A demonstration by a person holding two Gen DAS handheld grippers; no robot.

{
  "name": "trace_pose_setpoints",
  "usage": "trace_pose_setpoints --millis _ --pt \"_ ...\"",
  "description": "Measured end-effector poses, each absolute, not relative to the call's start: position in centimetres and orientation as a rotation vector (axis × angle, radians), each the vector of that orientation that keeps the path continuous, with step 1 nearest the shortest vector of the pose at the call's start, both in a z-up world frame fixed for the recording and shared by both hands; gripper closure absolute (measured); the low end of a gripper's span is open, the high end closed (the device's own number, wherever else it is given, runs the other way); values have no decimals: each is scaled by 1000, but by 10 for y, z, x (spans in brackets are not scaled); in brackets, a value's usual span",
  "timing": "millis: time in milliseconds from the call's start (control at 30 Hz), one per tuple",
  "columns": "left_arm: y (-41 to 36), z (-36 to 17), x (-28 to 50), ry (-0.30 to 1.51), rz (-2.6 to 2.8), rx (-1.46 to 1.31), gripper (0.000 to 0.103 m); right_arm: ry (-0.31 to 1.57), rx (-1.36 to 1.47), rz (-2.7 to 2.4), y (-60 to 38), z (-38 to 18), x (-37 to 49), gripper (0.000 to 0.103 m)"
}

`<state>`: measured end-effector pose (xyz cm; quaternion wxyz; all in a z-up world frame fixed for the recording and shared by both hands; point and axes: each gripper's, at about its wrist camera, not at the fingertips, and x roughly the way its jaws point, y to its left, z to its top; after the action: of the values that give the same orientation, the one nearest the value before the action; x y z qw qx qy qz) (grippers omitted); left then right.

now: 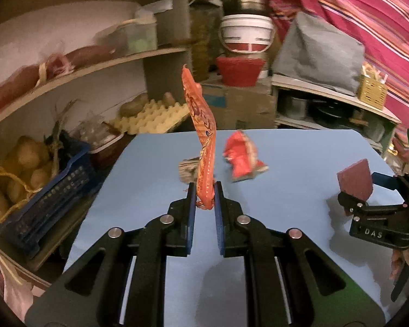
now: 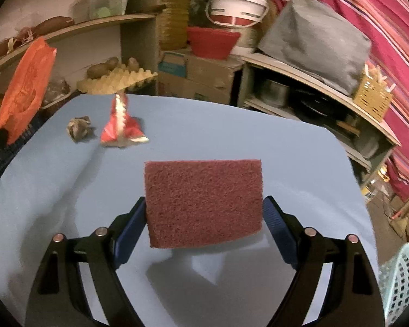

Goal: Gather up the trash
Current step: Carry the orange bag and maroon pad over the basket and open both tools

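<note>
the pale basket (image 2: 400,283) is cut off by the right wrist view's edge.

Left gripper (image 1: 205,194) pinched tight on the bottom of an orange wrapper (image 1: 201,125), which stands upright above the blue table (image 1: 286,169). Behind it on the table: a crumpled paper wad (image 1: 186,169) partly hidden by the wrapper, and to the right a red wrapper (image 1: 241,158), apart from both. At the right edge the right gripper (image 1: 368,190) holds a maroon scrub pad (image 1: 354,181) across its wide-set jaws, raised off the table; blue crate (image 1: 54,193) with potatoes (image 1: 27,163) at left.
</note>
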<state>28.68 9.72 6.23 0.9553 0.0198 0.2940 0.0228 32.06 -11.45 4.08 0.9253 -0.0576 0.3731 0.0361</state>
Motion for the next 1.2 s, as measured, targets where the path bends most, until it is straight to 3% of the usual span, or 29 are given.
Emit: trace_pose_setpoints --millis 600,1200 --pt "-46 45 251 639 -73 87 91 765 -30 -55 -275 51 242 20" --pt "-247 56 219 621 -365 158 91 722 87 -294 -476 68 167 20"
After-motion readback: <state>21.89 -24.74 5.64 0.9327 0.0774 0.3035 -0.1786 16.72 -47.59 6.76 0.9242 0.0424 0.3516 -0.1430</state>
